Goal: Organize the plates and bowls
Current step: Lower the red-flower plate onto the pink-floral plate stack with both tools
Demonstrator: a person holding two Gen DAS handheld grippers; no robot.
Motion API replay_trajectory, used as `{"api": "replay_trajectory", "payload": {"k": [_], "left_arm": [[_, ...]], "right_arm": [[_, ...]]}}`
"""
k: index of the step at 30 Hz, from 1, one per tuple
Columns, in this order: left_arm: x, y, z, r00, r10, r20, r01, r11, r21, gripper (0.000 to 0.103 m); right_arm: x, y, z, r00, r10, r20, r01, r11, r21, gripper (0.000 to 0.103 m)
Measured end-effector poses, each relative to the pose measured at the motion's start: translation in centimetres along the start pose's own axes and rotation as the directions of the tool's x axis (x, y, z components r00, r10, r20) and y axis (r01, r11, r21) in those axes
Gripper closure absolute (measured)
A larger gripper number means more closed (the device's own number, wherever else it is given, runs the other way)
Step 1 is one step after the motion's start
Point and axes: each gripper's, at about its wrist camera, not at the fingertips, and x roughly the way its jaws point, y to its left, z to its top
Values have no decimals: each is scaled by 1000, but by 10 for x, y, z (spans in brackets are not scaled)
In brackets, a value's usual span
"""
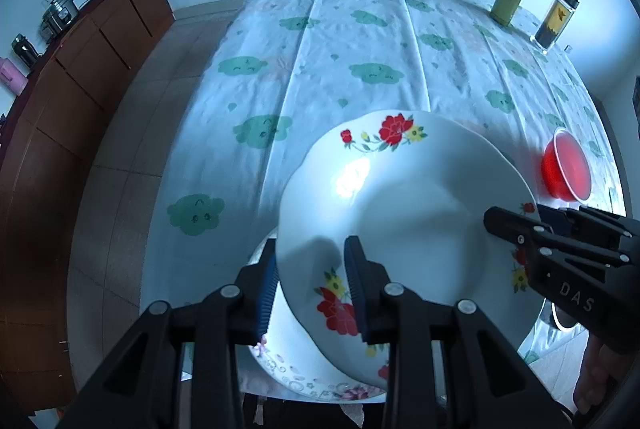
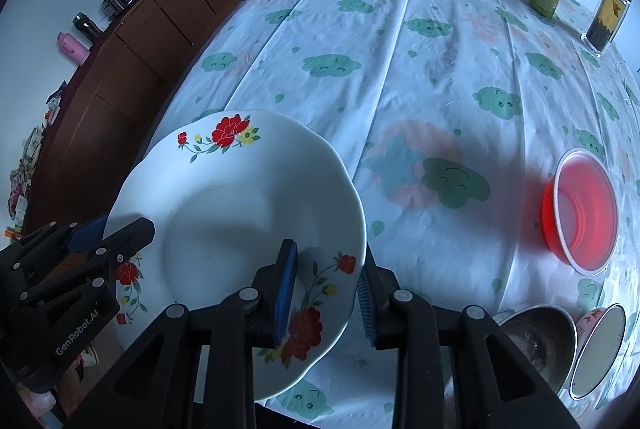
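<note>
Left wrist view: left claw point(image 1: 313, 283) pinches the near rim of the red-flowered plate point(image 1: 404, 213), held above a second plate point(image 1: 288, 369) on the table point(image 1: 320, 61).

Right wrist view: right claw point(image 2: 328, 289) pinches the same plate's opposite rim; red bowl point(image 2: 580, 213) stands well apart.

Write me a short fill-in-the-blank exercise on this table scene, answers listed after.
1. Both grippers clamp the rim of the white scalloped plate printed with red ____.
2. The translucent red plastic bowl stands ____ on the cloud-print tablecloth.
3. Under the held plate lies a second ____.

Answers: flowers; upright; plate
</note>
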Motion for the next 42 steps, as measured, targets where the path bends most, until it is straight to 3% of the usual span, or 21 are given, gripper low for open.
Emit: {"api": "replay_trajectory", "payload": {"k": [42], "left_arm": [[25, 41, -47, 997, 29, -71, -34, 997, -64, 72]], "right_arm": [[31, 49, -34, 998, 4, -58, -10, 994, -112, 72]]}}
